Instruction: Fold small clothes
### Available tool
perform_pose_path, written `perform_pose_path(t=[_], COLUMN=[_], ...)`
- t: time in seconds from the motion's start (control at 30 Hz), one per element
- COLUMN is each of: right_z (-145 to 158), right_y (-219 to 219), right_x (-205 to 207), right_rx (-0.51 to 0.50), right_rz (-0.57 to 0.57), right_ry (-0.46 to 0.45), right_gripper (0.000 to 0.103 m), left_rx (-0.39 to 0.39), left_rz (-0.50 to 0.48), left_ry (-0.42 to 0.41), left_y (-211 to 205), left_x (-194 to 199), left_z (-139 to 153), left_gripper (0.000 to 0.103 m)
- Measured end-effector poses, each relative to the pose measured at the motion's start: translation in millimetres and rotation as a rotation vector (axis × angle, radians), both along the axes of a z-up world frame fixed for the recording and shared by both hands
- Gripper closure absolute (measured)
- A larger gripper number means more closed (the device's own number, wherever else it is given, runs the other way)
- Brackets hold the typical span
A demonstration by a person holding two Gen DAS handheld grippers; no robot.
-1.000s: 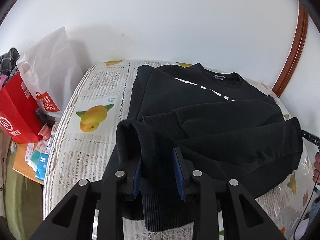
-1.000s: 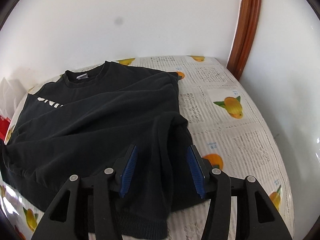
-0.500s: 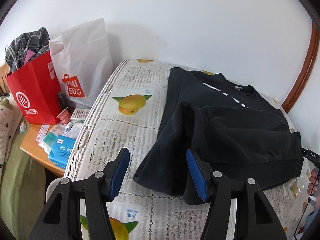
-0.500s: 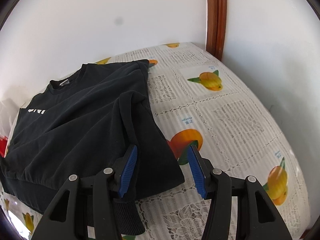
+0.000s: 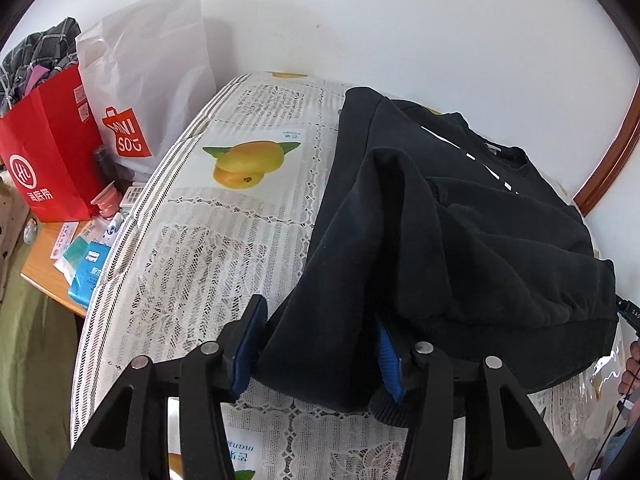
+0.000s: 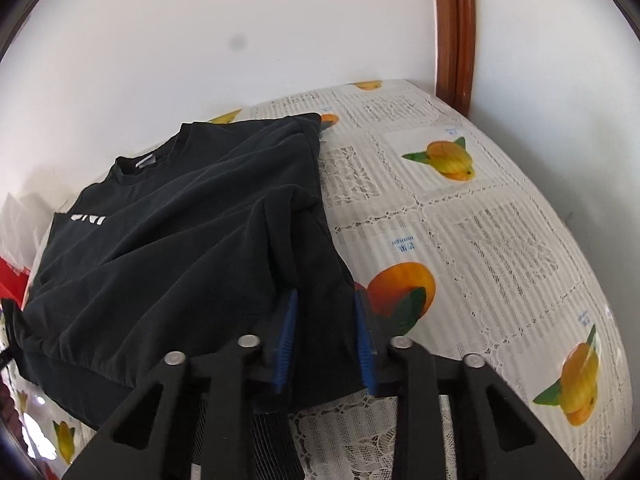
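Observation:
A black sweatshirt point(image 5: 460, 220) point(image 6: 180, 220) with white lettering lies on a fruit-printed lace cover point(image 5: 224, 240) point(image 6: 480, 220), sleeves folded across its body. My left gripper point(image 5: 318, 352) is at the near left hem corner. Its jaws are closing, and the bunched cloth fills the gap from pad to pad. My right gripper point(image 6: 325, 344) is at the near right hem corner. Its jaws are closing too, and the blue pads pinch a narrow fold of the cloth. The ribbed hem hangs below both grippers.
A red paper bag point(image 5: 44, 152) and a white shopping bag point(image 5: 152, 80) stand left of the bed over a wooden side table point(image 5: 52, 280) strewn with packets. A wooden frame point(image 6: 454, 28) rises at the back right. White wall behind. A person's hand point(image 5: 630, 368) shows at the right edge.
The left gripper let go of the sleeve, shifted left and down, opened, and now closes around the left hem corner. The right gripper sank to the right hem corner and narrowed onto it.

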State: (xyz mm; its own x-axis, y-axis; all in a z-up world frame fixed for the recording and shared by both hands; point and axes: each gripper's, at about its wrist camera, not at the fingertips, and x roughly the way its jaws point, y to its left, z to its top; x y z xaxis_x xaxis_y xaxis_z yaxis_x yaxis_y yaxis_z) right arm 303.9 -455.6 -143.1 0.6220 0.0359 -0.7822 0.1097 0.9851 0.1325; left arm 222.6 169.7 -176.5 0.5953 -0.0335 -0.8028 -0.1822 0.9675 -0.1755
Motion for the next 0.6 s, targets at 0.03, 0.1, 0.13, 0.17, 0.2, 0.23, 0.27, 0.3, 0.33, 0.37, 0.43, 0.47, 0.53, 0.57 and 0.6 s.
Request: perform_pose_path(t=[0.03,0.1,0.13,0.17,0.2,0.23,0.27,0.3,0.33,0.37,0.43,0.47,0.53,0.57,0.6], right_z=[1,2,2,2,1,1,1,2,3,4,5,6,6,7,7], right_y=[2,1,-2,-5,-9,-11,-11,-11,-11,-11,-12,-12,-14,-15,-16], right_x=[-1,-2,-3,-3,-4,-5,-7,-8,-10,-12,-16,-18,-24,-26,-30], right_rx=[-0.031,-0.034,-0.012,0.003,0.019,0.031,0.035,0.035,0.032,0.029,0.030,0.032,0.033,0.034,0.034], right_rz=[-0.004,-0.011,-0.017,-0.022,-0.030,-0.030,-0.030,-0.029,-0.028,-0.027,-0.027,-0.028,-0.026,-0.026,-0.026], right_ry=[-0.012,-0.015,-0.017,-0.017,-0.015,-0.016,-0.018,-0.020,-0.022,-0.025,-0.029,-0.029,-0.027,-0.024,-0.022], right_gripper=[0.090,0.094,0.094,0.095,0.095,0.095,0.095,0.095,0.096,0.096,0.096,0.096,0.096,0.096,0.096], left_rx=[-0.008,-0.032,-0.034,-0.032,-0.037,-0.035,-0.029,-0.028,-0.028,-0.032,-0.041,-0.042,-0.039,-0.036,-0.031], left_rz=[-0.002,-0.013,-0.016,-0.011,-0.010,-0.011,-0.012,-0.013,-0.014,-0.014,-0.014,-0.015,-0.017,-0.019,-0.022], left_ry=[-0.001,-0.001,-0.003,-0.008,-0.011,-0.012,-0.013,-0.014,-0.013,-0.011,-0.004,-0.002,0.001,0.003,0.006], left_y=[0,-1,-2,-2,-3,-4,-5,-6,-6,-6,-6,-6,-8,-9,-10], left_x=[0,0,-1,-2,-4,-5,-6,-8,-10,-13,-16,-18,-24,-27,-31], left_z=[0,1,2,3,4,5,5,6,7,7,7,8,8,8,9], left_gripper=[0.066,0.082,0.084,0.087,0.090,0.090,0.090,0.091,0.091,0.091,0.091,0.091,0.091,0.091,0.091])
